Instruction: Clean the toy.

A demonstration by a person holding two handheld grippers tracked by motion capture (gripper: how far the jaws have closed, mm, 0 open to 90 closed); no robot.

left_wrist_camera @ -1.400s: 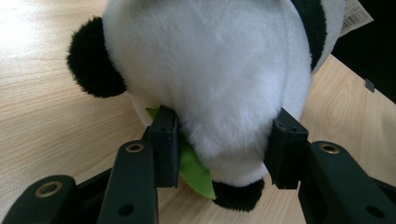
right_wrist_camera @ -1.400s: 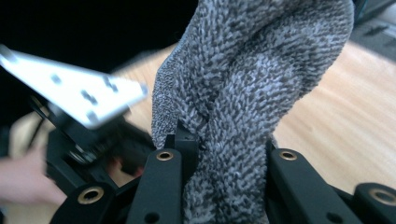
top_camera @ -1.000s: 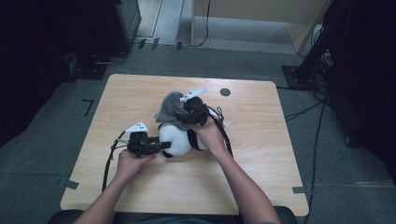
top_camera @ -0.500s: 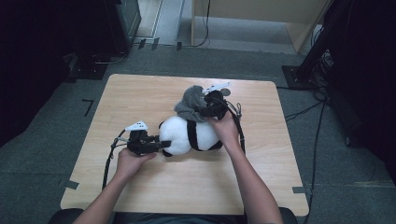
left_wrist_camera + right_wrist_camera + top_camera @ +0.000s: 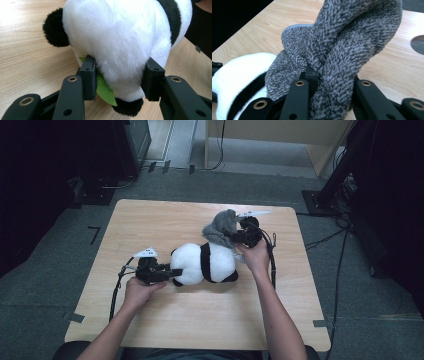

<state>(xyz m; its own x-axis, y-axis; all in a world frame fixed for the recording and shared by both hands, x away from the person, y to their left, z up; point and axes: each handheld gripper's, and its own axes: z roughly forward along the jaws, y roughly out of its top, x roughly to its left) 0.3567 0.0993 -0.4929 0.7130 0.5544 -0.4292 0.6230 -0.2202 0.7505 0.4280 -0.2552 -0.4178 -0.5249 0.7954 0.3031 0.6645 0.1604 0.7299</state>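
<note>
Wood-grain tabletop [image 5: 200, 320]: left gripper [image 5: 120, 82] pinches fluffy plush panda [image 5: 205, 264]; right gripper [image 5: 329, 82] clamps knitted grey cloth [image 5: 352, 37], seemingly bunched.

Both tongs [image 5: 172, 273] [image 5: 231, 236] clamped, forearms apart

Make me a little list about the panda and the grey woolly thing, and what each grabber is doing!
toy: plush panda, lying on its side on the wooden table
left hand-held gripper: clamped on the panda's white end, a green felt leaf by one jaw
right hand-held gripper: shut on the grey knitted cloth
cloth: bunched up, its lower end draped on the panda
table hole: at the far edge, beyond the cloth
</note>
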